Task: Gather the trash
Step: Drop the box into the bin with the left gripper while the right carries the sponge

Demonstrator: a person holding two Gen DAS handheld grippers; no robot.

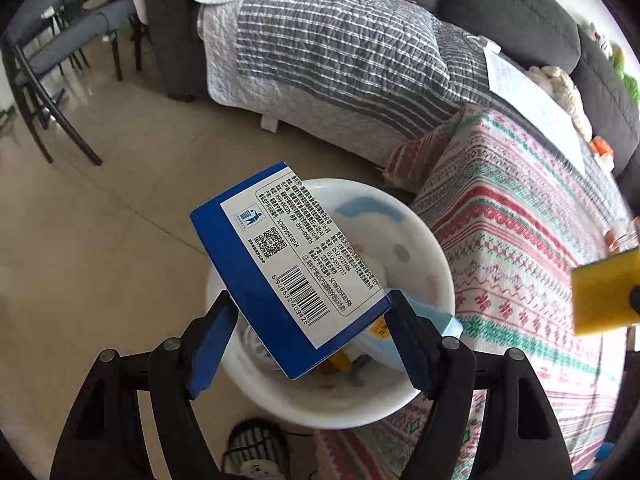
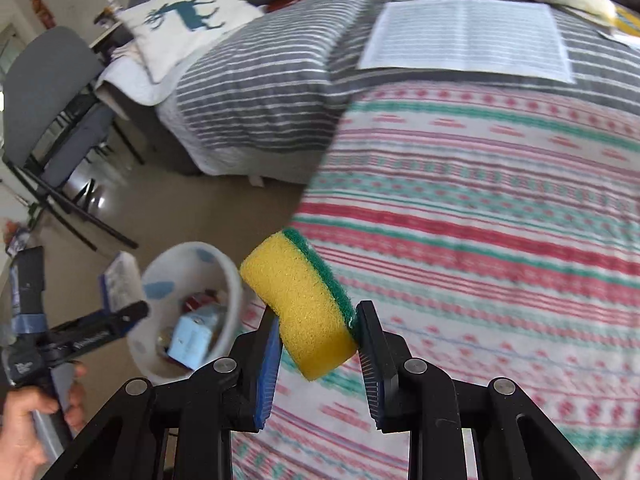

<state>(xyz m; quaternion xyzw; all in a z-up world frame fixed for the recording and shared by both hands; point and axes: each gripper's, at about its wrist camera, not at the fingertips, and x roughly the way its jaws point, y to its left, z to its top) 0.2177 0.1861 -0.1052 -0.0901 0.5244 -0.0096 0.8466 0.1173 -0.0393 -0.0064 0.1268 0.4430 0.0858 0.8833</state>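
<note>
Hovering over the white bin [image 1: 436,256], your left gripper [image 1: 308,340] has its fingers spread wide around the blue-and-white box [image 1: 280,264], which tilts between them above the bin's rim; you cannot tell whether either pad touches it. Your right gripper [image 2: 318,344] has its fingers closed partway onto the yellow sponge [image 2: 298,304] with its green scouring side, held above the patterned cloth [image 2: 500,220] near its edge. Open floor [image 1: 100,240] lies left of the bin, the cloth-covered surface crowds its right side, and the striped sofa [image 1: 320,52] and folding chairs [image 1: 48,92] stand beyond.
</note>
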